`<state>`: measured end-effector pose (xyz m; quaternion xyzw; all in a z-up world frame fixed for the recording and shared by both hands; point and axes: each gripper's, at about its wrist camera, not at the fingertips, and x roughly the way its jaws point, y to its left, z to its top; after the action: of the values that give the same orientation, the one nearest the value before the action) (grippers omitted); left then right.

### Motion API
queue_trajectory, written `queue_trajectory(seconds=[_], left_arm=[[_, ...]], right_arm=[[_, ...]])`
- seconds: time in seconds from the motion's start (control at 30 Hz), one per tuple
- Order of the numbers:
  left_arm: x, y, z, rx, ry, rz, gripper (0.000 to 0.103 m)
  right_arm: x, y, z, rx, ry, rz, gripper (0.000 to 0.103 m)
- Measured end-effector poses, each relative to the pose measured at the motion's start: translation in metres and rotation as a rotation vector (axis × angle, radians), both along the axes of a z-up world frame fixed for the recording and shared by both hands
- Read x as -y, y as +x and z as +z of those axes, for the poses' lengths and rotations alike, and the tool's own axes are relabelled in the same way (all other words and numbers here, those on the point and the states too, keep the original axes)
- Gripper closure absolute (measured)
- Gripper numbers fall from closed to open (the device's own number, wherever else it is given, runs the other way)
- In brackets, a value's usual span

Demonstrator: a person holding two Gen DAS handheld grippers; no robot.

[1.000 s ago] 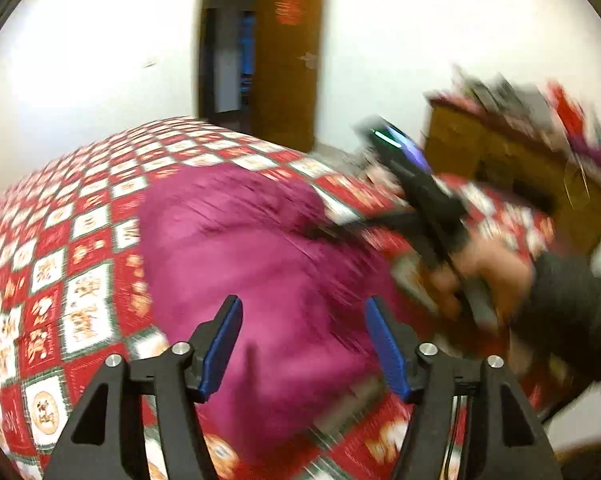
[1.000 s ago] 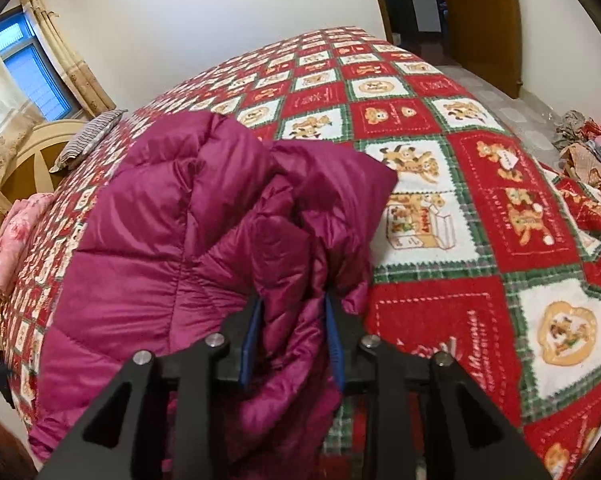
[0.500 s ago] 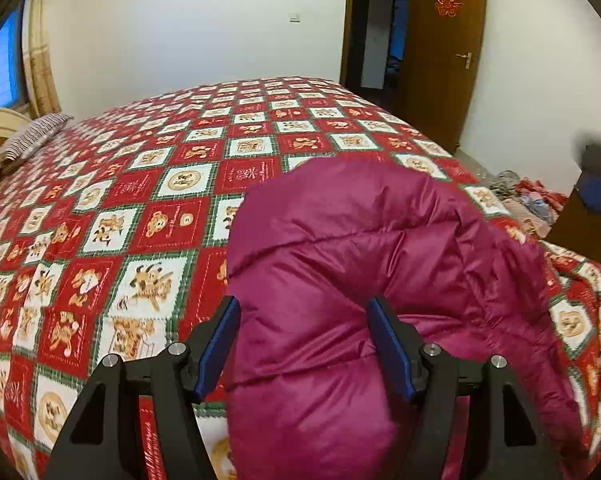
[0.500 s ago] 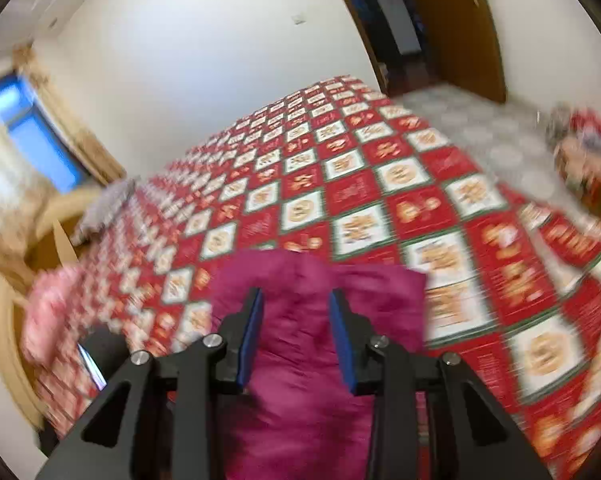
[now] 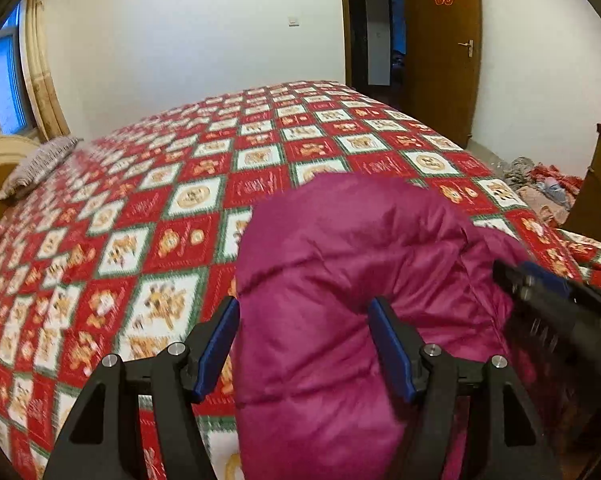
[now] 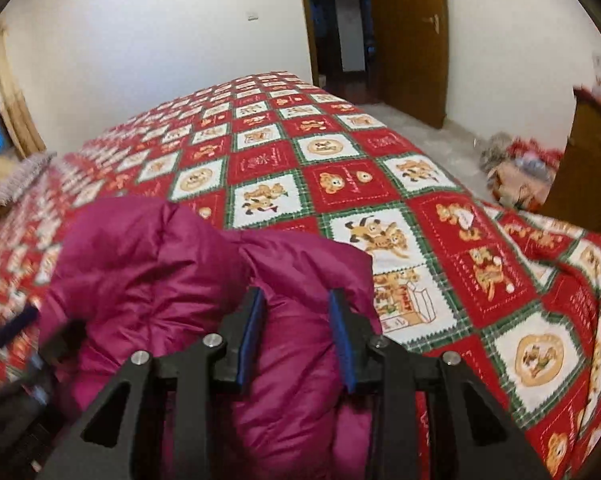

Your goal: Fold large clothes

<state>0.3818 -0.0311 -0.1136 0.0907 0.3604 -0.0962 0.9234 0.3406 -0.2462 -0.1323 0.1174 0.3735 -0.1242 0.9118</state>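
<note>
The magenta puffer jacket [image 6: 188, 288], bunched in the right gripper [image 6: 296, 336] a second ago, now lies folded over near the quilt's [image 5: 148, 216] six-o'clock edge, both grippers' jaws apart, left gripper [image 5: 304, 344] straddling its fold, pressing unclear.

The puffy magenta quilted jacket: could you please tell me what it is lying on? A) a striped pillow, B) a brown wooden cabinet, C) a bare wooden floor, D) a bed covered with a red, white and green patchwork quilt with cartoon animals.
D: the puffy magenta quilted jacket rests bunched on the patchwork quilt, whose squares surround it in both wrist views.
</note>
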Motion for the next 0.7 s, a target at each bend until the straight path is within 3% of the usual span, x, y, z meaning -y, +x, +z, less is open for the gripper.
queue_trajectory(seconds=[0.1,0.2,0.5,0.7], left_arm=[[0.007,0.014,0.000,0.013,0.038,0.017,0.032],[0.009,0.028,-0.003,0.000,0.043,0.035,0.027],[0.018,0.049,-0.028,-0.048,0.066,0.053,0.023],[0.018,0.064,-0.041,-0.084,0.047,0.062,0.013]], right_arm=[[-0.003,0.004,-0.009,-0.009,-0.061,0.009,0.066],[-0.002,0.005,-0.016,-0.017,-0.059,0.015,0.066],[0.003,0.010,-0.028,-0.036,-0.005,0.033,0.066],[0.008,0.010,-0.032,-0.034,0.043,0.041,0.066]])
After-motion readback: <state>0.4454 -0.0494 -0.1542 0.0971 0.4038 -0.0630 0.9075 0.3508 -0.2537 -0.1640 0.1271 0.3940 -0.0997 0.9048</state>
